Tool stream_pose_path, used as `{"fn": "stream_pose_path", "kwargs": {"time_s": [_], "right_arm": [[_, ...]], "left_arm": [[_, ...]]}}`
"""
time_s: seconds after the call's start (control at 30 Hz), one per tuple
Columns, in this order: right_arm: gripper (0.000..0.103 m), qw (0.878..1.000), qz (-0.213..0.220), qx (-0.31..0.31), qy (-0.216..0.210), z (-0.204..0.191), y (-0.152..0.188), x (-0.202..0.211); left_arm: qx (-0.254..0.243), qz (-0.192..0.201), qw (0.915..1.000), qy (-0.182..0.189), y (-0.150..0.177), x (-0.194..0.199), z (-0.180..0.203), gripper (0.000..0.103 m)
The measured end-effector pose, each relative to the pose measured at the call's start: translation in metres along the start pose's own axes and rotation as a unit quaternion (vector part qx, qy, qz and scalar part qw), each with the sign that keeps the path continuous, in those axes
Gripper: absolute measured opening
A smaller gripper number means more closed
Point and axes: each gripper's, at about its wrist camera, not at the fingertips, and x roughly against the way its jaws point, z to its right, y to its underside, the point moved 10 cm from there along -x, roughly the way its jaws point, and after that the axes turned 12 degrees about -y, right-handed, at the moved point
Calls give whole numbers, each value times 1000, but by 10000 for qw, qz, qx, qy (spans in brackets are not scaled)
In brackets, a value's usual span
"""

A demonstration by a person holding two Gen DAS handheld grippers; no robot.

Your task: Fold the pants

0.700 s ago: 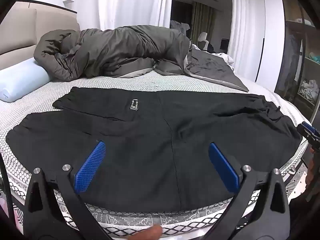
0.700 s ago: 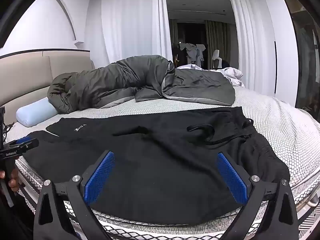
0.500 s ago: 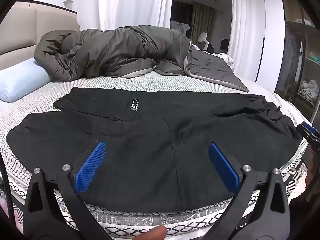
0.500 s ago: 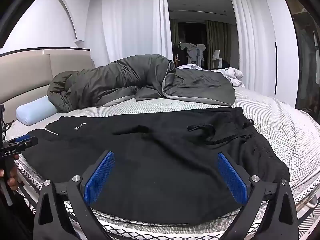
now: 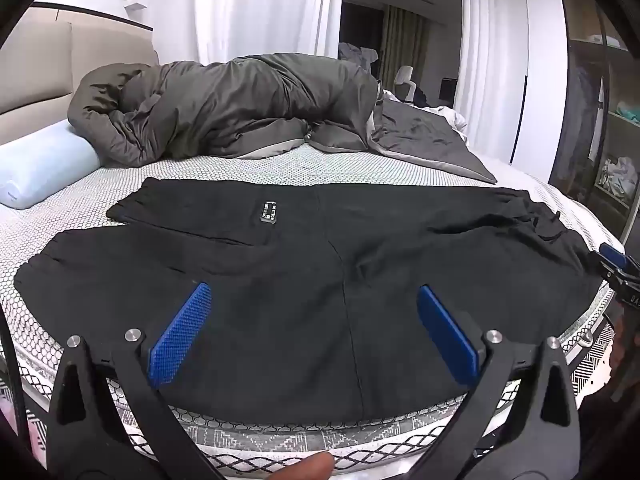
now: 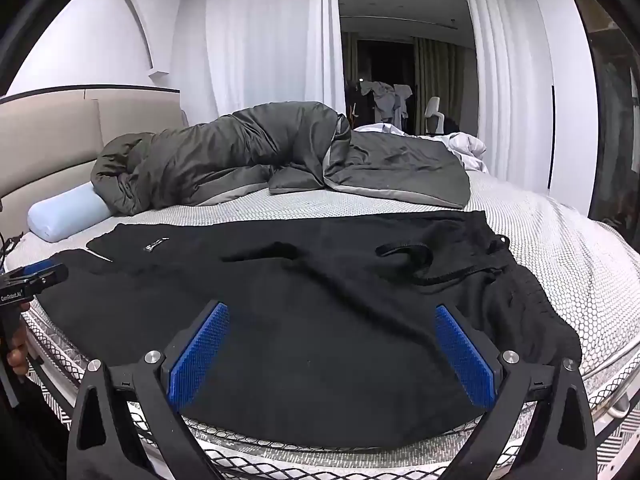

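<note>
Across the near edge of the bed (image 5: 280,168) the black pants (image 5: 320,280) lie spread flat, unfolded. Left gripper (image 5: 316,328) and right gripper (image 6: 332,348) hover over them, fingers wide apart, empty. Folding seems unstarted; next, each likely needs an edge to pinch.

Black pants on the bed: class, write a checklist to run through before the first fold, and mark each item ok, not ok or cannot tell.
1. Black pants spread out on the mattress: ok.
2. Left claw open and empty: ok.
3. Right claw open and empty: ok.
4. Waistband end lying smooth: not ok, bunched with a loose drawstring.
5. Grey duvet and blue pillow clear of the pants: ok.
6. Near edge fully on the bed: cannot tell.
</note>
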Motion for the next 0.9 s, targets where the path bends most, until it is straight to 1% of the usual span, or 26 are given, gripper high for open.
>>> {"fn": "stream_pose_path", "kwargs": {"time_s": [0.9], "right_arm": [[103, 10000, 3, 7, 18, 1, 0, 1]], "left_arm": [[-49, -41, 10000, -19, 1, -6, 2, 102]]}}
